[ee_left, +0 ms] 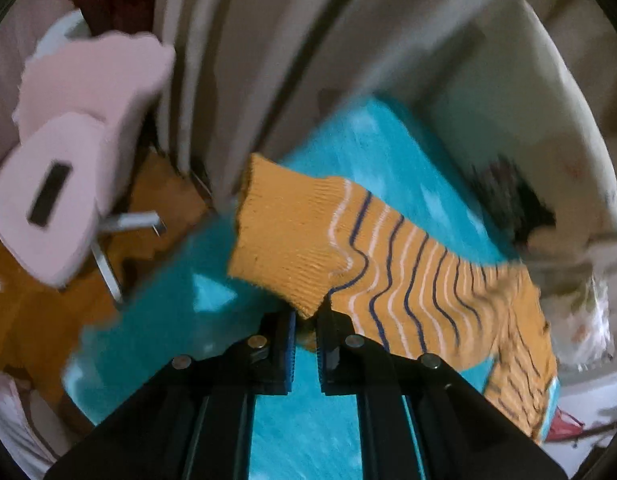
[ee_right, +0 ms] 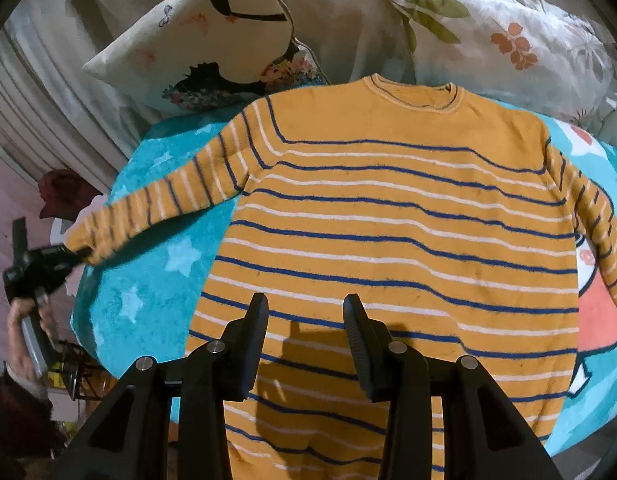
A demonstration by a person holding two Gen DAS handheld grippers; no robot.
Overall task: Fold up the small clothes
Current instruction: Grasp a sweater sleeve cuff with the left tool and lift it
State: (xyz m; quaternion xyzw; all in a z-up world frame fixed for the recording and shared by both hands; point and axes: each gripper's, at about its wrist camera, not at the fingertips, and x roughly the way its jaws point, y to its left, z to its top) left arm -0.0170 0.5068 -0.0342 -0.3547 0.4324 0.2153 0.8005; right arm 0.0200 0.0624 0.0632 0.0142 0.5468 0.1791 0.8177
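Two pillows [ee_right: 212, 36] behind turquoise blanket [ee_right: 148, 280] under striped sweater [ee_right: 388, 240], curtains [ee_left: 228, 60] beside.

Mustard sweater [ee_right: 396, 248] with blue and white stripes lies spread flat, one sleeve [ee_left: 292, 240] lifted.

Striped sweater [ee_right: 392, 248], laid flat on turquoise star-print blanket [ee_right: 148, 264].
Mustard knit with blue and white stripes, collar toward two printed pillows [ee_right: 212, 48]. Right gripper [ee_right: 305, 312] hovered over the hem, jaws apart. Left gripper [ee_right: 40, 272] pinched the outstretched sleeve cuff [ee_right: 84, 240] at the blanket's edge.
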